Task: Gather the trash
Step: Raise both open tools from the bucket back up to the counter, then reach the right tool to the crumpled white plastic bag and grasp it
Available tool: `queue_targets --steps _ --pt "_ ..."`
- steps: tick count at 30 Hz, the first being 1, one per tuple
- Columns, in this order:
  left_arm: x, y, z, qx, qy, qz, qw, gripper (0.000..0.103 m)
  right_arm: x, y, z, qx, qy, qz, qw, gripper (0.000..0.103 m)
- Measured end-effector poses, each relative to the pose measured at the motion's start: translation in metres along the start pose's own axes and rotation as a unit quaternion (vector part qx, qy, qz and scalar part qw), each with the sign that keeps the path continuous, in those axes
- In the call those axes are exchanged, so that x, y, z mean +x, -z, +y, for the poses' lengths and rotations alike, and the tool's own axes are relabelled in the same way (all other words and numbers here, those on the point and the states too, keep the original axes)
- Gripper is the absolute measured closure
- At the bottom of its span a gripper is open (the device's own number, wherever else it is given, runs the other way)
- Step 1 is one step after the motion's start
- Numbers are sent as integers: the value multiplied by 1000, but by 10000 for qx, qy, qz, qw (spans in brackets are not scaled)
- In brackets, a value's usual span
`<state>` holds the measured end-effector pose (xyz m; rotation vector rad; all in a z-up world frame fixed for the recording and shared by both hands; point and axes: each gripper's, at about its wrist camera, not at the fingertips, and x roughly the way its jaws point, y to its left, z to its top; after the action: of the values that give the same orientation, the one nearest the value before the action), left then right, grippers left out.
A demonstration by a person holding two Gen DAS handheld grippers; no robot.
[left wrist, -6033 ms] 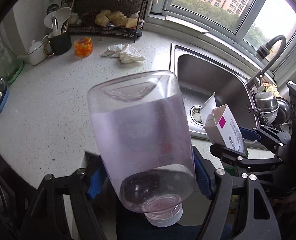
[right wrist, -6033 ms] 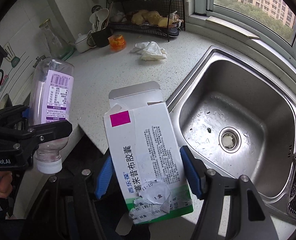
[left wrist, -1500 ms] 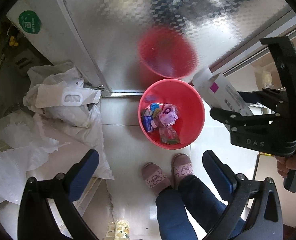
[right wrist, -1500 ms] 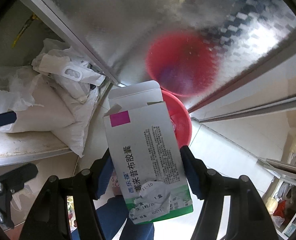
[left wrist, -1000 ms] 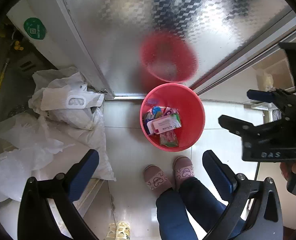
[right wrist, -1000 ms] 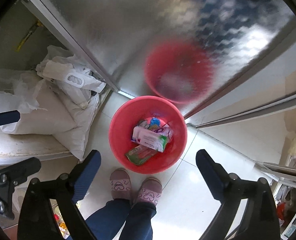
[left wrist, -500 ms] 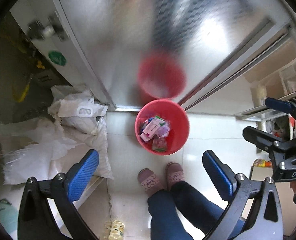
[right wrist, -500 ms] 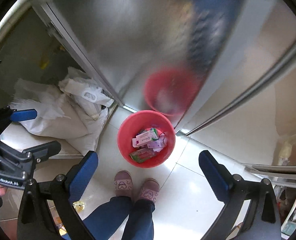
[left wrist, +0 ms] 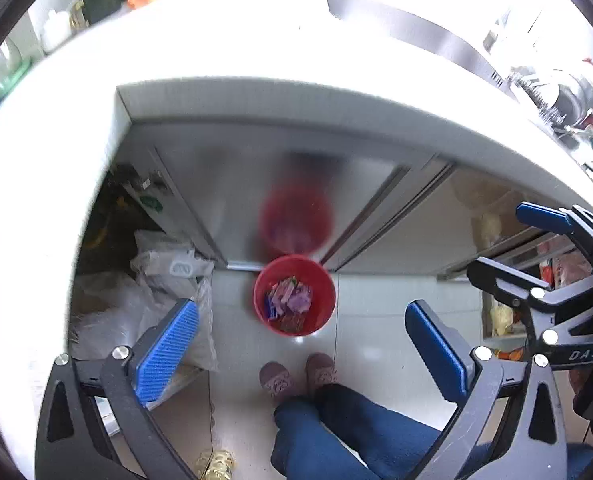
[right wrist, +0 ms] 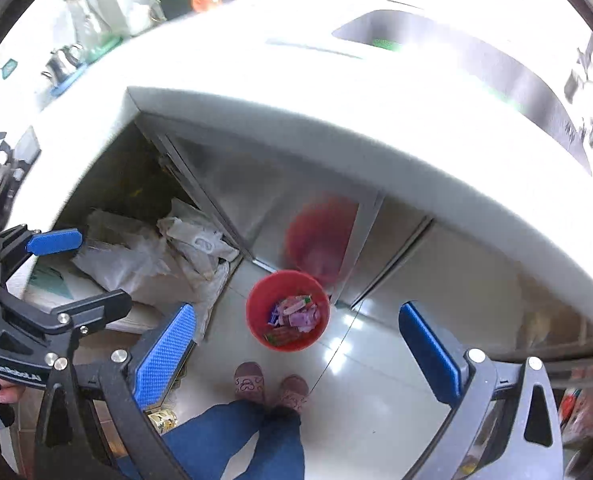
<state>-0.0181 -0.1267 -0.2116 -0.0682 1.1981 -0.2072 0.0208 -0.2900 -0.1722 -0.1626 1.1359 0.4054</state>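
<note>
Across the top of both wrist views curves the pale surface (left wrist: pixel 224 40), washed out almost to white by glare, with a stainless sink (right wrist: pixel 436 40) sunk into it toward the upper right and a blurred cluster of kitchen things at the upper left. Below its thick rounded edge stand brushed-metal cabinet doors (left wrist: pixel 248 184), smooth enough to carry a hazy red reflection of the bin. Low in the centre of both views, on a glossy pale tiled floor (left wrist: pixel 376 320), sits the round red plastic bucket (left wrist: pixel 324 300), set close against the foot of the doors; the trash (left wrist: pixel 290 304) lies inside it as a loose heap of small pink, purple, blue and green wrappers and cartons. Left of the bucket, crumpled white plastic bags (left wrist: pixel 164 276) slump by an open, dark cabinet bay. Just below the bucket a person's two pink slippers (right wrist: pixel 270 386) and blue trouser legs (left wrist: pixel 336 428) show. The left hand-held gripper (left wrist: pixel 302 350) stands spread wide with nothing between its ribbed blue pads (left wrist: pixel 166 350), framing the bucket from above. The right hand-held gripper (right wrist: pixel 300 354) is likewise spread wide and empty, its black arms and blue pads (right wrist: pixel 164 354) bracketing the bucket; each tool also shows at the side edge of the other's view.
</note>
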Motion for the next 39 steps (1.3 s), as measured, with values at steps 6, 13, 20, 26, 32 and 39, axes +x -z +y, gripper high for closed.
queue_targets --steps 6,13,20,26,32,39 --pt "-42 -19 -13 131 -157 -339 9992 0 -36 -17 -2 -83 -75 -291 9995 1" --pt "-69 -40 -12 48 -193 -561 9982 0 -61 -41 1 -322 -88 -633 9974 1" --pt "-90 -72 2 -13 -196 -784 9967 0 -76 -74 3 -393 -191 -880 9952 1" --pt "-97 -115 26 -128 -96 -1107 9937 0 -68 -111 5 -388 -236 -1081 9931 1" --pt "-87 -172 56 -47 41 -1182 9930 0 -47 -161 13 -252 -167 -1181 9925 1" --pt "-86 -241 99 127 48 -1305 9914 0 -35 -228 23 -135 -189 -1279 9915 1"
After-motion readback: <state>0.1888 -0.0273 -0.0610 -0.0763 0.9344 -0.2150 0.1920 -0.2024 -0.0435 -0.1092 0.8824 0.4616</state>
